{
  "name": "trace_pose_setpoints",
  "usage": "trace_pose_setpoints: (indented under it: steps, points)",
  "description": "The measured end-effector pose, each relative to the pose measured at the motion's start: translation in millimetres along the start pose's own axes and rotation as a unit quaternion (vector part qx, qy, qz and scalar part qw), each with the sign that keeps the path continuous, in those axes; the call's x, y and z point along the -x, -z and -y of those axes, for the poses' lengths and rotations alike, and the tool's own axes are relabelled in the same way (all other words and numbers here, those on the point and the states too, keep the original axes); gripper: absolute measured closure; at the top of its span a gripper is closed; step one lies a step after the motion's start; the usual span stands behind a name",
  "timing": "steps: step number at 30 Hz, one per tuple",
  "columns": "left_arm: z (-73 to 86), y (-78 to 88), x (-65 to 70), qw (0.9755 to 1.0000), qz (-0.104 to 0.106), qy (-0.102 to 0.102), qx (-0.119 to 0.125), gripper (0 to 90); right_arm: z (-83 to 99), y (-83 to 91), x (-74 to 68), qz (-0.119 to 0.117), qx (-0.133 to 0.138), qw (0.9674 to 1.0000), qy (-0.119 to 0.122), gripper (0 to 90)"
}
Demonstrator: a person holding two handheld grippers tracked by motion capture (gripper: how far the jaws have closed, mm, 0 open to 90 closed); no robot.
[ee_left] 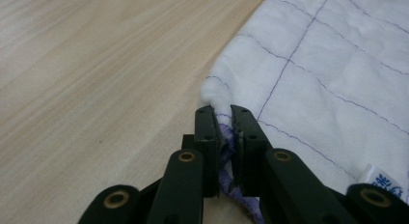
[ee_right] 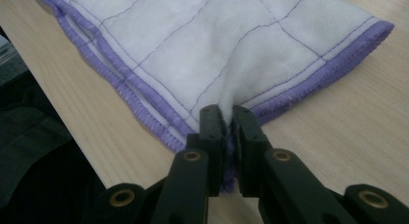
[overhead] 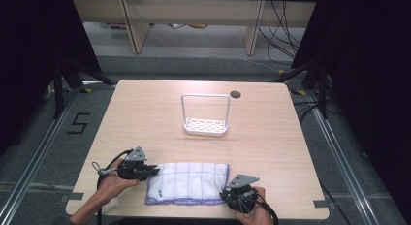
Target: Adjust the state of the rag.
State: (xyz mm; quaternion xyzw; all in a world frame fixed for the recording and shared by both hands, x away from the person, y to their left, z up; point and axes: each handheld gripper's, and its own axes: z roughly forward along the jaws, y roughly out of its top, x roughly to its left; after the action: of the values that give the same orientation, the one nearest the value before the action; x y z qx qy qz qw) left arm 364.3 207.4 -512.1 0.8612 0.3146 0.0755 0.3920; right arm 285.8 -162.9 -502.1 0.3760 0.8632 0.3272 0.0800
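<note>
A white quilted cloth (overhead: 188, 183) with purple stitching and a purple hem lies folded near the table's front edge. My left gripper (overhead: 154, 170) is at the cloth's left end. In the left gripper view its jaws are shut on a pinched-up fold of the cloth (ee_left: 308, 74), with the left gripper (ee_left: 223, 110) pressing the fabric between its pads. My right gripper (overhead: 226, 193) sits at the cloth's front right corner. In the right gripper view the right gripper (ee_right: 228, 110) is shut on the hemmed corner of the cloth (ee_right: 207, 45).
A white wire rack (overhead: 206, 114) with a perforated base stands in the middle of the table (overhead: 145, 118). A dark round cable hole (overhead: 235, 94) lies behind it. The table's front edge runs just below both grippers.
</note>
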Motion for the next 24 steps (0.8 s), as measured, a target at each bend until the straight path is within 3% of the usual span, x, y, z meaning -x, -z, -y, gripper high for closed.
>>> trace_pose_setpoints:
  steps: [2,4,6,7,8,10,14,15,17,19,24]
  points:
    - [2.5,4.1,2.5,1.0000,0.003,-0.004,0.002,81.9,-3.1,-0.3,6.5,-0.002,0.005,1.0000,0.001,85.2]
    - [6.4,8.5,8.3,0.9999,0.009,0.006,0.010,82.0,-9.5,1.3,13.0,-0.001,0.003,1.0000,-0.005,85.3]
    - [10.4,13.5,13.6,0.9998,0.013,0.007,0.016,82.0,-18.6,-0.4,23.0,0.005,0.011,0.9999,0.009,85.3]
    - [12.6,15.7,17.7,0.9996,0.015,0.015,0.020,81.9,-24.1,-1.3,27.5,0.006,0.009,0.9999,0.013,85.3]
    - [14.4,18.1,20.5,0.9996,0.016,0.010,0.020,81.9,-29.9,-2.8,31.6,0.005,-0.001,0.9999,0.011,85.3]
    - [17.8,20.3,29.4,0.9991,0.025,0.017,0.028,81.9,-41.3,-8.3,41.6,0.011,0.004,0.9997,0.022,85.3]
    - [20.5,20.8,46.6,0.9988,0.042,0.005,0.024,81.9,-68.5,-18.0,62.4,0.002,-0.022,0.9994,0.025,85.3]
    - [20.5,19.9,54.6,0.9981,0.053,0.012,0.028,81.9,-73.1,-19.8,64.6,0.005,-0.026,0.9992,0.028,85.3]
    - [19.4,18.9,63.5,0.9982,0.055,0.000,0.024,81.9,-84.6,-25.6,69.2,0.009,-0.034,0.9989,0.029,85.4]
    - [17.8,15.9,75.7,0.9971,0.071,0.002,0.029,81.9,-93.7,-30.4,74.6,0.004,-0.034,0.9984,0.045,85.4]
    - [13.3,7.8,93.4,0.9948,0.096,-0.012,0.030,81.6,-111.7,-42.3,80.5,0.009,-0.041,0.9981,0.045,85.3]
